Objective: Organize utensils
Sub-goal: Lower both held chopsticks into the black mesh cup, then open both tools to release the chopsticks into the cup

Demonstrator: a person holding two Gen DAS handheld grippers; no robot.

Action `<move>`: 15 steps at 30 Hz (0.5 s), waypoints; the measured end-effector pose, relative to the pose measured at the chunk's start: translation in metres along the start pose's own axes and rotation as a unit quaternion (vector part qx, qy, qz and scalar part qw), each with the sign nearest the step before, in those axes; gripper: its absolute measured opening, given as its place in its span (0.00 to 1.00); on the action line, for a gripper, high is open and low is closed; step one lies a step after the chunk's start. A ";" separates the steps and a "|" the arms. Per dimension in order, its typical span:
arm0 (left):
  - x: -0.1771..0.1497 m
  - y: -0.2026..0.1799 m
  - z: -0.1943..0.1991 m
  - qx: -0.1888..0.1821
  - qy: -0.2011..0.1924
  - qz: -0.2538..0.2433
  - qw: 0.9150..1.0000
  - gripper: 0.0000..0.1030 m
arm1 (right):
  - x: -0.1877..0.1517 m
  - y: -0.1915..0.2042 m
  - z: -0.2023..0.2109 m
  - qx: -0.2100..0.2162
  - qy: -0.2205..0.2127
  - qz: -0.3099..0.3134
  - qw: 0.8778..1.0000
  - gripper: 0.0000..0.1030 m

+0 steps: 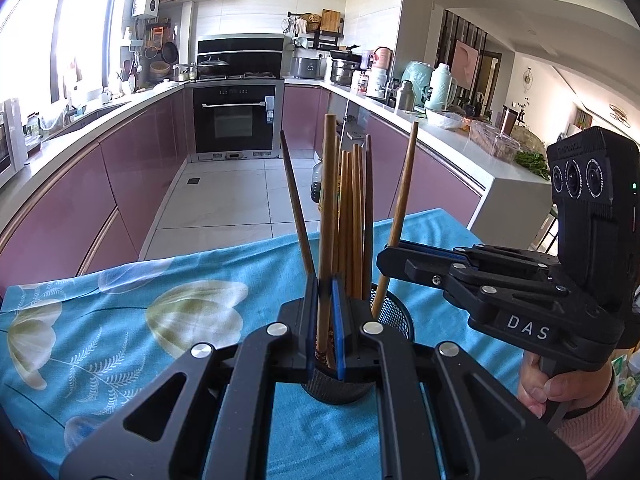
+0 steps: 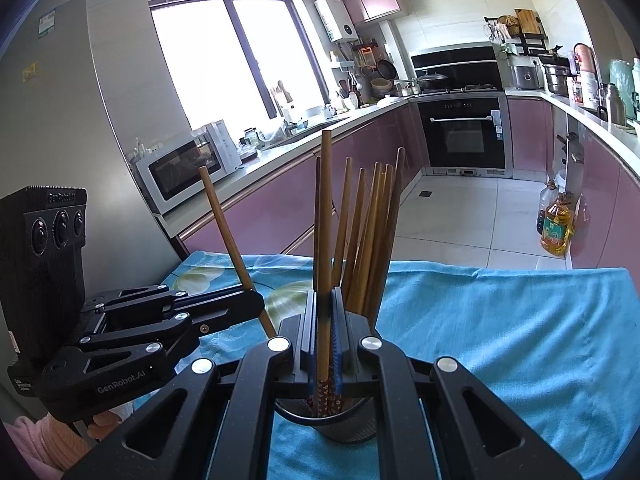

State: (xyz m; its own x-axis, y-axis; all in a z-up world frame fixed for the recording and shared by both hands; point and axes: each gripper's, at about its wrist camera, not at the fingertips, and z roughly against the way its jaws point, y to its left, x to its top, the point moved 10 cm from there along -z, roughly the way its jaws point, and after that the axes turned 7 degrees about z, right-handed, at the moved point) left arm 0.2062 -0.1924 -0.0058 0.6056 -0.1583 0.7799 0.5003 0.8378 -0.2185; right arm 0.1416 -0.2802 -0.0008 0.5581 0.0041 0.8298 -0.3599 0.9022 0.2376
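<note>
The cloth (image 1: 120, 320) on the table is turquoise with pale cream tulips and feathery white fronds. The chopsticks (image 1: 352, 216) are warm brown wood — one (image 2: 324, 384) carries a red, dotted pattern at its lower end. The holder (image 2: 344, 420) is black mesh. Each hand-held gripper (image 1: 325, 320) is matte black with blue pads (image 1: 338, 320). The cabinets (image 1: 132, 168) are dusty pink — the floor (image 1: 224, 200) is pale tile.

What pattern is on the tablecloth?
Turquoise tablecloth with large pale flower and leaf prints, clearest in the left wrist view.
</note>
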 end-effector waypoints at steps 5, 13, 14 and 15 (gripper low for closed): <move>-0.003 0.001 -0.007 0.002 0.005 0.000 1.000 0.07 | 0.000 -0.004 -0.001 0.000 0.000 -0.005 1.000 0.06; -0.004 0.002 -0.014 0.003 0.006 0.001 1.000 0.07 | 0.001 -0.007 -0.005 0.000 0.002 -0.010 1.000 0.06; -0.005 0.002 -0.015 0.002 0.007 0.001 1.000 0.07 | 0.001 -0.007 -0.005 0.000 0.002 -0.010 1.000 0.06; -0.004 0.002 -0.016 0.003 0.007 0.001 1.000 0.07 | 0.001 -0.007 -0.005 0.000 0.001 -0.011 1.000 0.06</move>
State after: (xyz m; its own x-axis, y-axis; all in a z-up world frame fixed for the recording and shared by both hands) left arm 0.2149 -0.1982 -0.0194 0.6150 -0.1634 0.7714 0.4956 0.8410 -0.2170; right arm 0.1486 -0.2847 -0.0044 0.5679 -0.0152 0.8230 -0.3469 0.9023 0.2560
